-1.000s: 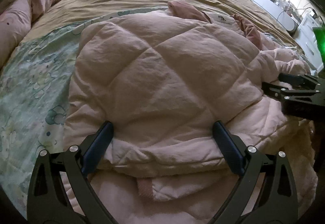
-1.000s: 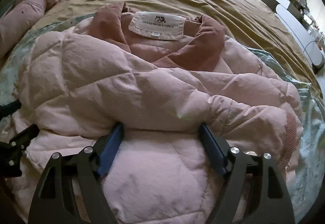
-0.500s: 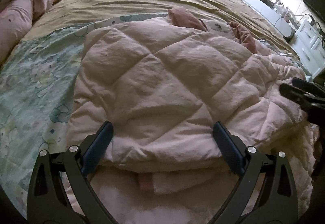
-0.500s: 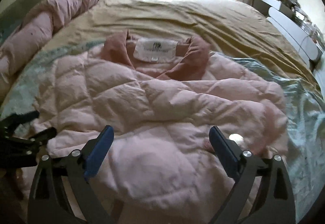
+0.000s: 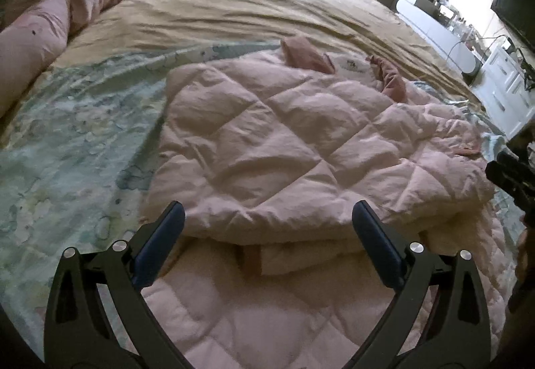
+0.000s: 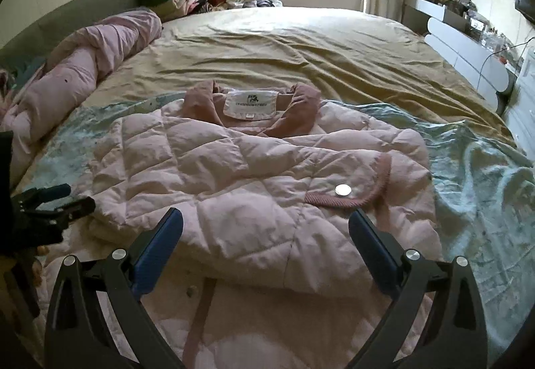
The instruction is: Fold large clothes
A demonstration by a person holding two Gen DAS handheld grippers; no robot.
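On the bed [image 6: 301,44], the quilted pink jacket [image 6: 254,188] lies at centre, sleeves folded in, lower half toward six o'clock seemingly unfolded, while left gripper [image 5: 267,228] and right gripper [image 6: 265,228] hover wide open, empty.

Before you: a wrinkled tan bedsheet [image 6: 301,48]; a pale green patterned blanket [image 5: 67,141] spread across it; a rolled pink duvet [image 6: 83,68] at left; a white dresser [image 5: 508,94] at right.

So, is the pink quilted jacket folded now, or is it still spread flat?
Partly folded. The pink quilted jacket has upper layers doubled over its lower part, with a fold edge near the open right gripper; the collar remains exposed.
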